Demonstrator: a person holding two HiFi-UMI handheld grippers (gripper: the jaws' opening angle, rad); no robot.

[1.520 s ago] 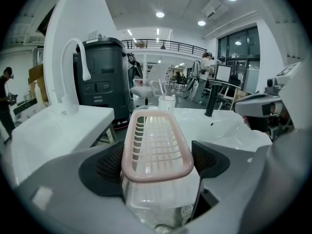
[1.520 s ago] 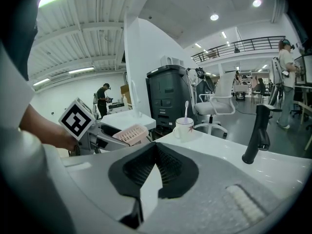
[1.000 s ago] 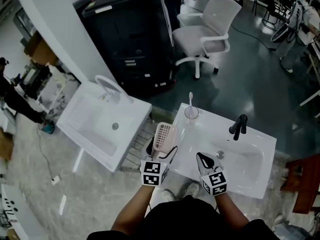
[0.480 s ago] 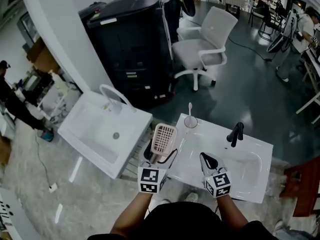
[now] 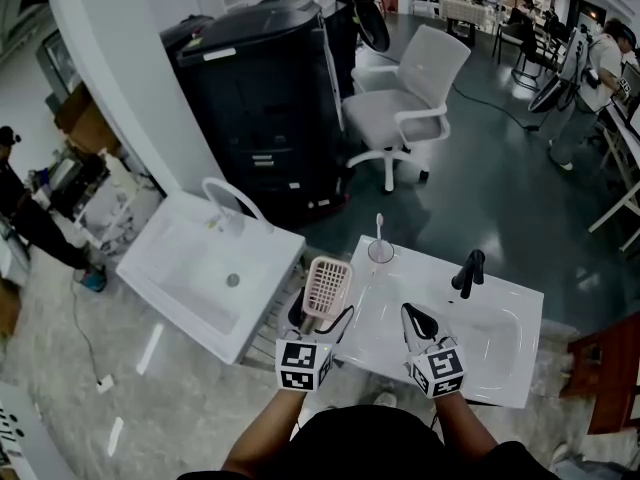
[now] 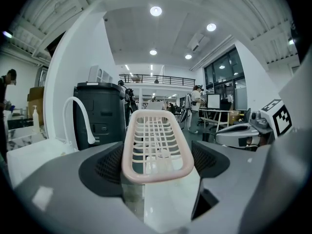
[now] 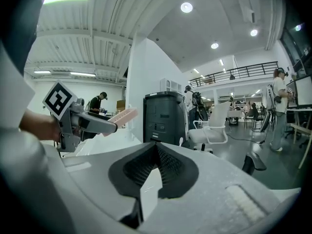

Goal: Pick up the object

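A pink slotted plastic basket [image 5: 327,286] is held at the left edge of the white washbasin [image 5: 520,368]. My left gripper [image 5: 318,313] is shut on it. In the left gripper view the basket [image 6: 156,145] fills the middle, with a dark jaw pad pressed to each long side. My right gripper [image 5: 418,320] hovers over the basin's near left part, jaws shut with nothing between them. In the right gripper view its pads [image 7: 155,152] meet, and the left gripper with the basket [image 7: 121,116] shows at the left.
On the basin stand a black tap [image 5: 467,271] and a glass with a toothbrush [image 5: 380,248]. A second white basin [image 5: 180,288] with a curved white tap [image 5: 230,196] is at the left. A black cabinet [image 5: 260,98] and a white office chair [image 5: 410,108] stand behind.
The head view has shifted a little, so the whole scene sits lower. The left gripper keeps its hold on the basket and the right gripper stays shut beside it.
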